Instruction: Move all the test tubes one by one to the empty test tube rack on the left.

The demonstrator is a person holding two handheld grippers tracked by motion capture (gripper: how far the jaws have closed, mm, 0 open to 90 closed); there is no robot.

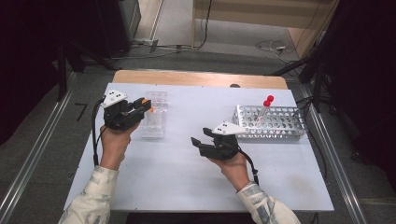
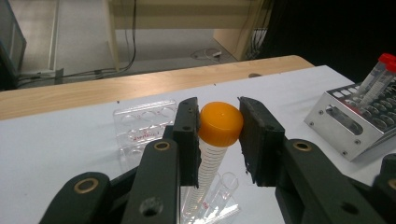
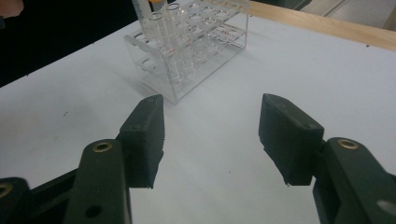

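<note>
A white tabletop carries two racks. At the person's left stands a clear plastic tube rack, its holes open at the top and a few empty clear glass tubes standing in its near row. At the right, well apart from it, lies a perforated silver metal rack with two red-capped clear tubes leaning in it. Beyond the white sheet a strip of bare wooden table edge shows, and past that a grey floor with cables.

The left gripper hangs over the clear rack, and its black jaws are closed on the orange screw cap of a clear graduated plastic tube. In the left gripper view the pads press the cap from both sides, while the tube's body slants down from it toward the rack's top, just beside an empty glass tube's mouth. Whether its tip has entered a hole I cannot tell. The empty tubes next to it crowd that near corner of the rack.

The right gripper sits low over bare tabletop between the two racks, jaws spread with nothing between them. In the right gripper view they point toward the clear rack, which stands apart from them with only white surface between
</note>
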